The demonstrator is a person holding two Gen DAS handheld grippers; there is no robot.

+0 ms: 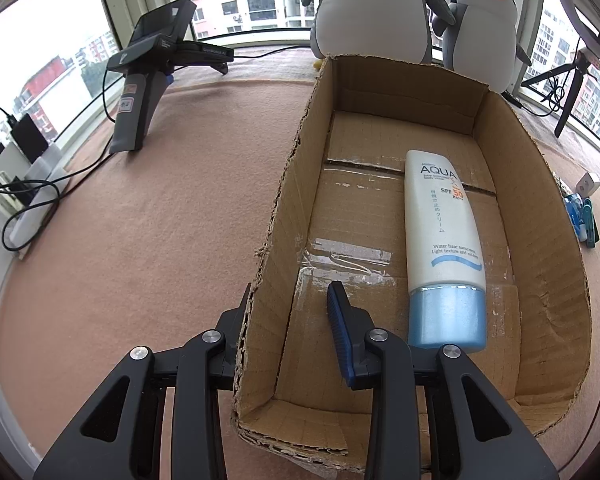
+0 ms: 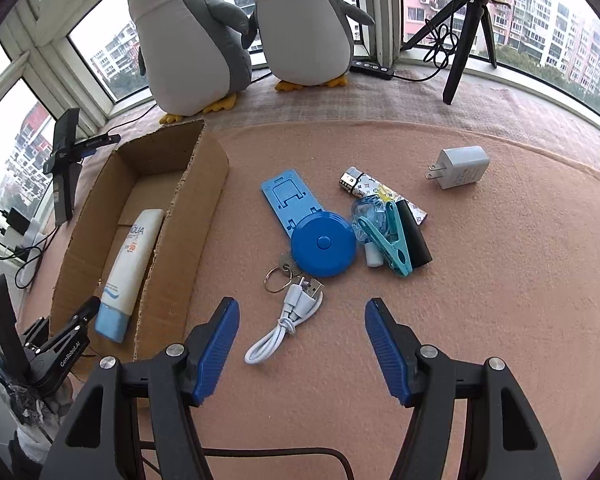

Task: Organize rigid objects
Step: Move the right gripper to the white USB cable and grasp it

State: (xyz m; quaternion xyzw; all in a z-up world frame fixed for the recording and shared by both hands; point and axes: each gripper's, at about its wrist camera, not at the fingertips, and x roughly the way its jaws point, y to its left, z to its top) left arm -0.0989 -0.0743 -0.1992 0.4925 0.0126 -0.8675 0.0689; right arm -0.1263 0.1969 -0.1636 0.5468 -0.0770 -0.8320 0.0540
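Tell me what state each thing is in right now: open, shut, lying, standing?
Cardboard box: open-topped, holding one item.
Sunscreen tube: lying flat in the box, cap on.
Left gripper: open, straddling the box's wall.
Right gripper: open, holding nothing.
White cable: loosely coiled, unplugged.
Tape measure: wound in, lying flat.
Clothes peg: shut.
Charger plug: unplugged, on its side.
Toy penguins: standing upright.

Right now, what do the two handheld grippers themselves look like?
Both are matte black plastic linkages with round silver pivot screws and ribbed blue finger pads. The left gripper shows white "GenRoboAI" lettering in the right wrist view. A dark cable runs beneath the right gripper.
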